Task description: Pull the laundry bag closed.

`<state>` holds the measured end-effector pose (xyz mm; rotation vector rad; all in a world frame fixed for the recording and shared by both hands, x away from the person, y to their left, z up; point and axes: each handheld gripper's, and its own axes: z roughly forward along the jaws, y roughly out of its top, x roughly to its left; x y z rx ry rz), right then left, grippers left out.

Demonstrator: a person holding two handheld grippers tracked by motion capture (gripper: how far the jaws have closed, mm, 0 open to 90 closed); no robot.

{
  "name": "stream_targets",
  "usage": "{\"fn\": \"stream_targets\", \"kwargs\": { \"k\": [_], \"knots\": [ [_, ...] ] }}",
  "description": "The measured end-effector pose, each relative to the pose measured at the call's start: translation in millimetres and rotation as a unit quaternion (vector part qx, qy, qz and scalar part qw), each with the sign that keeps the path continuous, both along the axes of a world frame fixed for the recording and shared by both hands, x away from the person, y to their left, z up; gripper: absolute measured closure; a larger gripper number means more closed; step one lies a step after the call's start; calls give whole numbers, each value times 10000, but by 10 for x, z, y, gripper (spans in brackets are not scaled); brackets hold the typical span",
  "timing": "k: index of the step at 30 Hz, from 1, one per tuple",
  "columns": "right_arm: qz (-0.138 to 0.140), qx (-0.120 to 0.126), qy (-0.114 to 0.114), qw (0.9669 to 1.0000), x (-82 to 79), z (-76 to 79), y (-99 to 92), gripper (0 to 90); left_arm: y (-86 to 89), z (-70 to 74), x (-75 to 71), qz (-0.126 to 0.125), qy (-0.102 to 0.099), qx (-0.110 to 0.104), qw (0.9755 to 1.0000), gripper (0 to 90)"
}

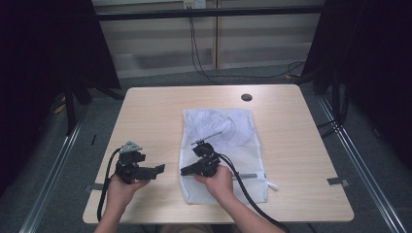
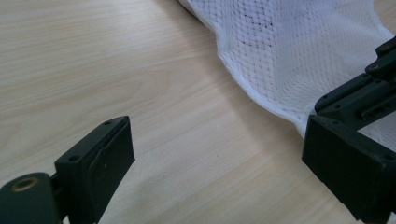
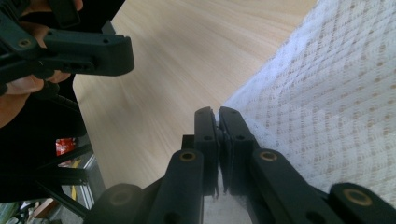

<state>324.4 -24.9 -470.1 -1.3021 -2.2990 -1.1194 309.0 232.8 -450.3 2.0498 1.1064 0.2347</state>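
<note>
High view looks forward, down over whole table (image 1: 155, 104). Left gripper view sits low, very near wood. Right gripper view turned sideways (close too). All three share mesh bag (image 1: 243, 145) edge.

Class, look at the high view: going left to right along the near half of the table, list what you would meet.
Left gripper, jaws open over bare table → right gripper, shut on the edge of the bag → white mesh laundry bag → small white zip pull tab at the bag's right edge.

Pale wooden table (image 1: 145, 111), white mesh laundry bag (image 1: 228, 136) flat on it, dark round disc (image 1: 246, 97) near the far edge.
</note>
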Motion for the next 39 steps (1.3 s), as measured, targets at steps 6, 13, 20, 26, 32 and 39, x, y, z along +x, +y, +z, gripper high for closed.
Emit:
{"fn": "stream_targets", "kwargs": {
  "k": [6, 13, 20, 26, 32, 39],
  "knots": [
    [-33, 93, -47, 9999, 5, 28, -48, 866, -47, -3, -4, -90, 118, -189, 9997, 98],
    [-80, 108, -54, 9999, -1, 60, -98, 867, -101, 1, -14, -219, 300, -403, 9985, 119],
    [-93, 154, -133, 9997, -1, 88, -133, 867, -194, -16, -23, -421, 452, -542, 9966, 119],
    [-78, 153, -168, 9997, -10, 96, -131, 867, -278, -49, -29, -569, 653, -653, 9941, 142],
    [-57, 148, -189, 9997, -17, 111, -137, 867, -373, -68, -44, -716, 745, -581, 9930, 161],
    [-82, 138, -236, 9996, -21, 142, -163, 867, -463, -101, -47, -886, 863, -685, 9900, 206]
  ]
}}
